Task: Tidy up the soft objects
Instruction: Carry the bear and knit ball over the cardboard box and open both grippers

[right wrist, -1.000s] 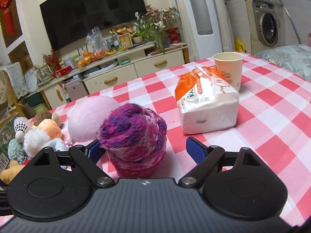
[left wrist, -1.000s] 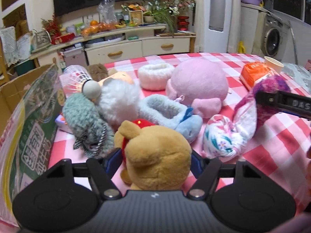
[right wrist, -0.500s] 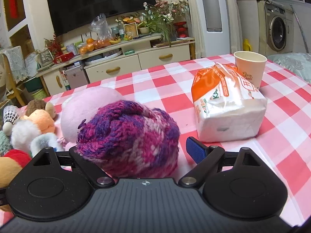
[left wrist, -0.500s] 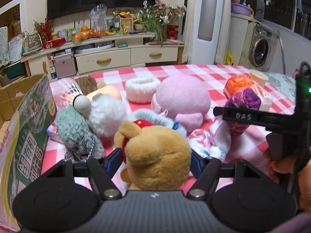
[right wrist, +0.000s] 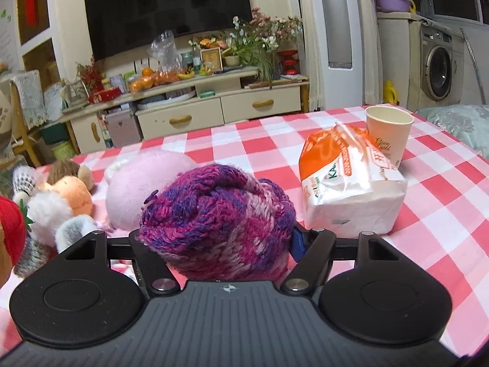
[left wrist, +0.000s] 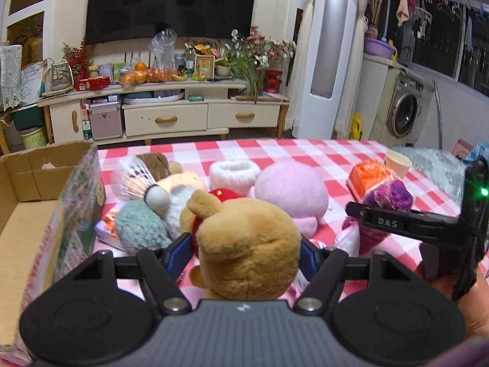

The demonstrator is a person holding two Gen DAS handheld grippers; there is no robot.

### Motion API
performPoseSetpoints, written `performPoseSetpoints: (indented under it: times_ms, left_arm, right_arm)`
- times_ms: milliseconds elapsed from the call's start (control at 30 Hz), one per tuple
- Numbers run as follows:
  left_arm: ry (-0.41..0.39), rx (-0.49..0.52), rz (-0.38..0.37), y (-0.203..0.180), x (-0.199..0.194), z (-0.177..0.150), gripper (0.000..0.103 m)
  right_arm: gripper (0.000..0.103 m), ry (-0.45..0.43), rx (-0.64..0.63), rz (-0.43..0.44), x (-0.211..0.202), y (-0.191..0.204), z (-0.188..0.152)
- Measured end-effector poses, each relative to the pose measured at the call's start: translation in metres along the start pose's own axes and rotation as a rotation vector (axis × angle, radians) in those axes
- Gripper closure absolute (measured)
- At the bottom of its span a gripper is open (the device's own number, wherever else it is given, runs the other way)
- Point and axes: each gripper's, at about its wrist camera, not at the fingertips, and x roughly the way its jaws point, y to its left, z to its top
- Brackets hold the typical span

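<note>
On checked cloth, left tool clamped on tan bear, right tool closing round purple knit, "DAS" on right tool.

- Your left wrist view sits low behind the brown bear, facing across the counter toward the TV stand.
- Your right wrist view sits close behind the purple knit ball, facing likewise.
- Both share the pink plush, tissue pack and paper cup.

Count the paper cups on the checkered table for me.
1. The only paper cup stands upright at the table's far right, directly behind the orange-and-white tissue pack. Another could be hidden behind the soft toys, but none shows in either view.
</note>
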Motion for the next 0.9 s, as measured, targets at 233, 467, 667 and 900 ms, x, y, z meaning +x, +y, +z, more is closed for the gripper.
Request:
performPoseSetpoints:
  times_ms: [233,467,667,900]
  left_arm:
    - [-0.059,-0.054,0.024,0.026,-0.020,0.010,0.033]
    - [-0.130,-0.138,0.097,0.062,-0.041,0.020,0.033]
    - [-0.160,-0.227,0.198,0.098,-0.054,0.020,0.033]
    - [-0.166,-0.339,0.350,0.151,-0.062,0.018,0.033]
  right_arm:
    - [0.018,-0.052,0.005,0.032,-0.027,0.007,0.008]
    - [0.018,-0.077,0.000,0.146,-0.046,0.040,0.027]
    - [0.017,-0.064,-0.031,0.318,-0.051,0.090,0.045]
    - [0.017,-0.017,-0.077,0.524,-0.038,0.165,0.058]
